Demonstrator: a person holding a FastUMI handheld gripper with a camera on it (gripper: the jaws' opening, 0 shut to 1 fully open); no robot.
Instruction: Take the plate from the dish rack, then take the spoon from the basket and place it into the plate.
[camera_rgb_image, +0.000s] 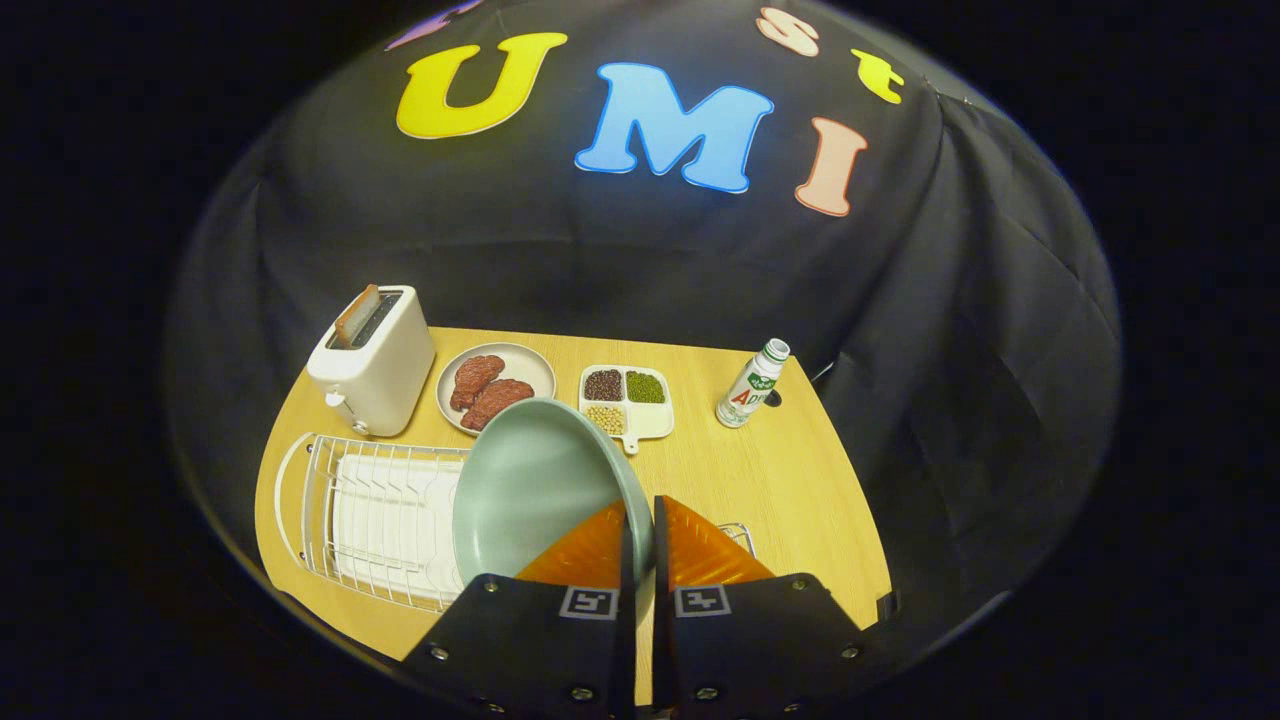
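A pale green plate (530, 490) hangs tilted on edge above the table, its hollow side facing left. My gripper (640, 520) is shut on the plate's rim, with one orange finger (590, 550) inside the bowl and the other finger (705, 555) behind it. The white wire dish rack (375, 515) lies on the table to the left, under and beyond the plate. A bit of a wire basket (742, 537) peeks out just past the right finger; what it holds is hidden.
At the back of the wooden table (780, 490) stand a white toaster (372, 360) with a slice in it, a grey plate of meat (495, 385), a divided tray of beans (628, 400) and a small bottle (752, 384). The black cloth wall rises behind.
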